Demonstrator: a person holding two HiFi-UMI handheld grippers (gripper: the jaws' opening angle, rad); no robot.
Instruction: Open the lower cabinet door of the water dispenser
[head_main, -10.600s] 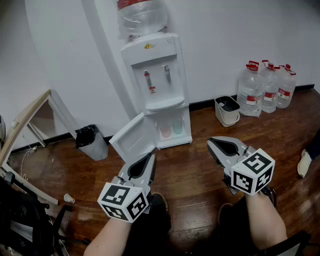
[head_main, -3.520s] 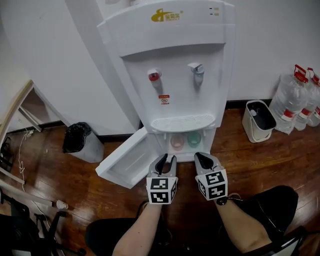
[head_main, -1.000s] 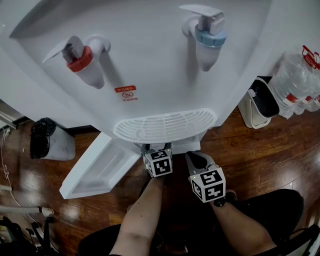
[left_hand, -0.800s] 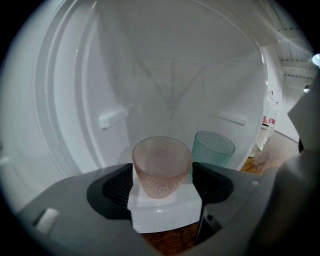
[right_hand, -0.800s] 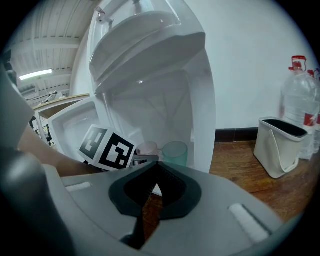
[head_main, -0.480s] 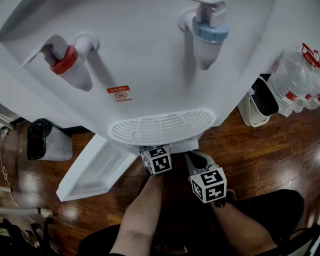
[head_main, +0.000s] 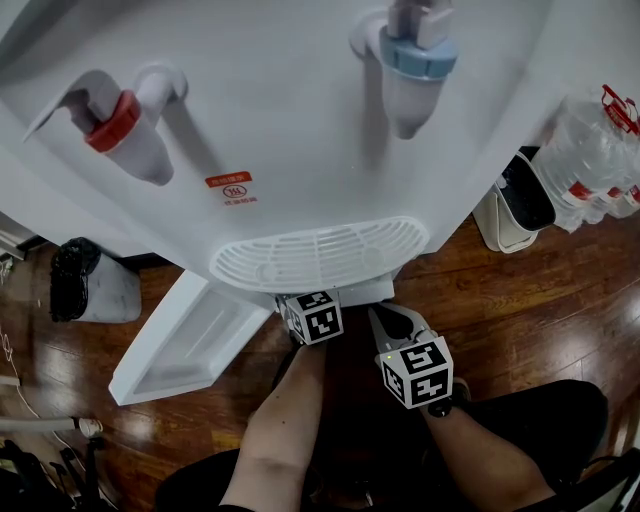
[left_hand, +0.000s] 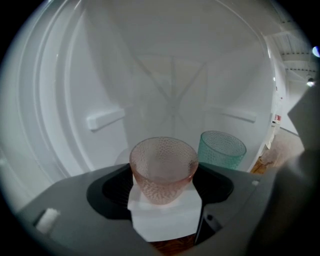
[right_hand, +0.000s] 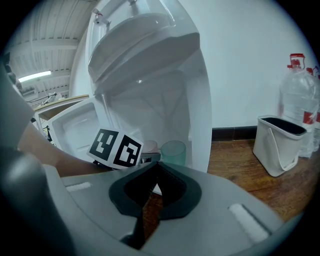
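You've got the white plastic lower cabinet door (head_main: 185, 345) of the white water dispenser (head_main: 300, 170) wide open. It's swung out to the near left, recessed inner face up, below the slotted white drip tray (head_main: 320, 252). Your left gripper (left_hand: 163, 182) is inside the cabinet, jaws spread w/ the pink dimpled glass cup (left_hand: 163, 165) between them; contact unclear. A green glass cup (left_hand: 222, 149) sits just right of it. Your right gripper (head_main: 380, 318) hangs near the cabinet front, jaws closed together, holding nothing.
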